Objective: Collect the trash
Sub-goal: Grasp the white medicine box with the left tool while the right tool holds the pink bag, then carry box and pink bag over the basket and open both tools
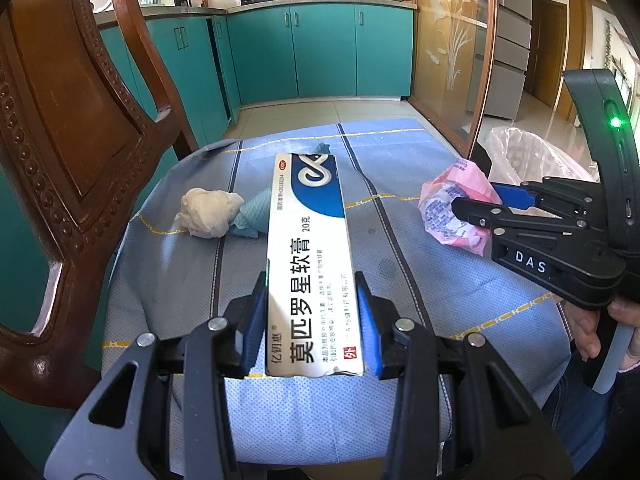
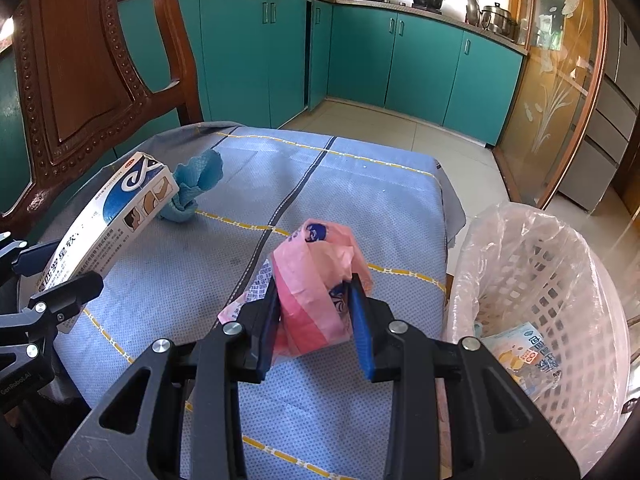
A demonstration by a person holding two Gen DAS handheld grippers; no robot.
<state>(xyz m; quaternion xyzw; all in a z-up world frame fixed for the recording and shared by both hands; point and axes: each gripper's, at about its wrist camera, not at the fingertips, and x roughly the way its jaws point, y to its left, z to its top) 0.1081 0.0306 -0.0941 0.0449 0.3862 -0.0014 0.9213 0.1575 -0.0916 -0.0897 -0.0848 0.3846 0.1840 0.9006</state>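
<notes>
My left gripper (image 1: 312, 320) is shut on a long white and blue ointment box (image 1: 310, 248), held above the blue cloth; the box also shows in the right wrist view (image 2: 116, 212). My right gripper (image 2: 314, 320) is shut on a crumpled pink plastic wrapper (image 2: 316, 280), seen from the left wrist view (image 1: 456, 208) too. A white tissue wad (image 1: 208, 212) and a crumpled blue cloth scrap (image 2: 196, 184) lie on the cloth-covered seat (image 2: 360, 200). A white bin with a clear liner (image 2: 548, 292) stands to the right.
A carved wooden chair back (image 1: 68, 140) rises at the left. Teal kitchen cabinets (image 2: 360, 52) stand behind. A glass door (image 2: 560, 80) is at the right. A printed packet (image 2: 528, 356) lies inside the bin.
</notes>
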